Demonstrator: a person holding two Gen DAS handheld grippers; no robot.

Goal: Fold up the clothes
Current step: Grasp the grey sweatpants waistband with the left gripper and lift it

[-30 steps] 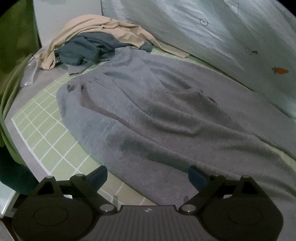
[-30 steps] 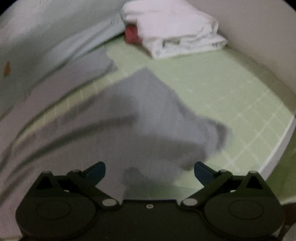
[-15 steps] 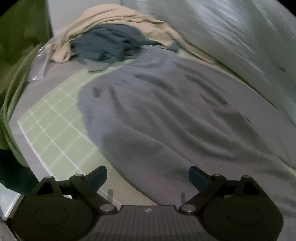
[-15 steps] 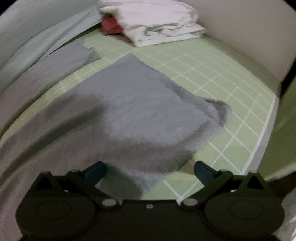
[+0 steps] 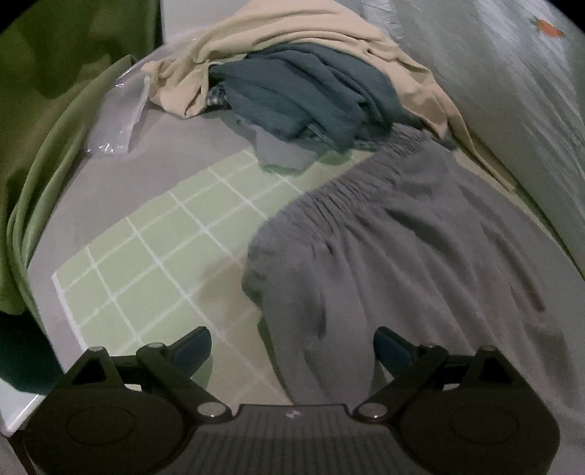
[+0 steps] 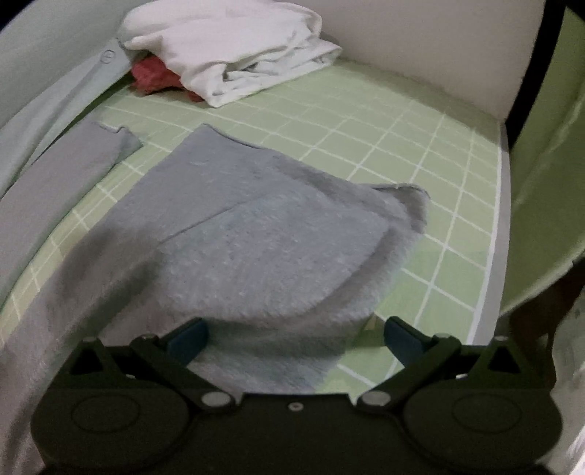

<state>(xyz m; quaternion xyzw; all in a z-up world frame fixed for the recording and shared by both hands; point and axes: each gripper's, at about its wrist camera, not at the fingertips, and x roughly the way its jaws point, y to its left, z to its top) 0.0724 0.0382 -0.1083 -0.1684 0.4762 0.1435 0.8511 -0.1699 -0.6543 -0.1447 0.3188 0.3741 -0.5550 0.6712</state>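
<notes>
Both views shifted: left gripper (image 5: 292,347) now nearer grey trousers' (image 5: 420,248) waistband, right gripper (image 6: 294,336) over hem, both wide open, empty; grasp pending.

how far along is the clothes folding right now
Early. Done: a white folded stack sits at the mat's far corner. In hand: grey fleece pants are spread on the green grid mat; both the left claw and right claw are open and hold nothing. Left: the pants, plus the beige garment and dark teal garment piled beyond.
</notes>
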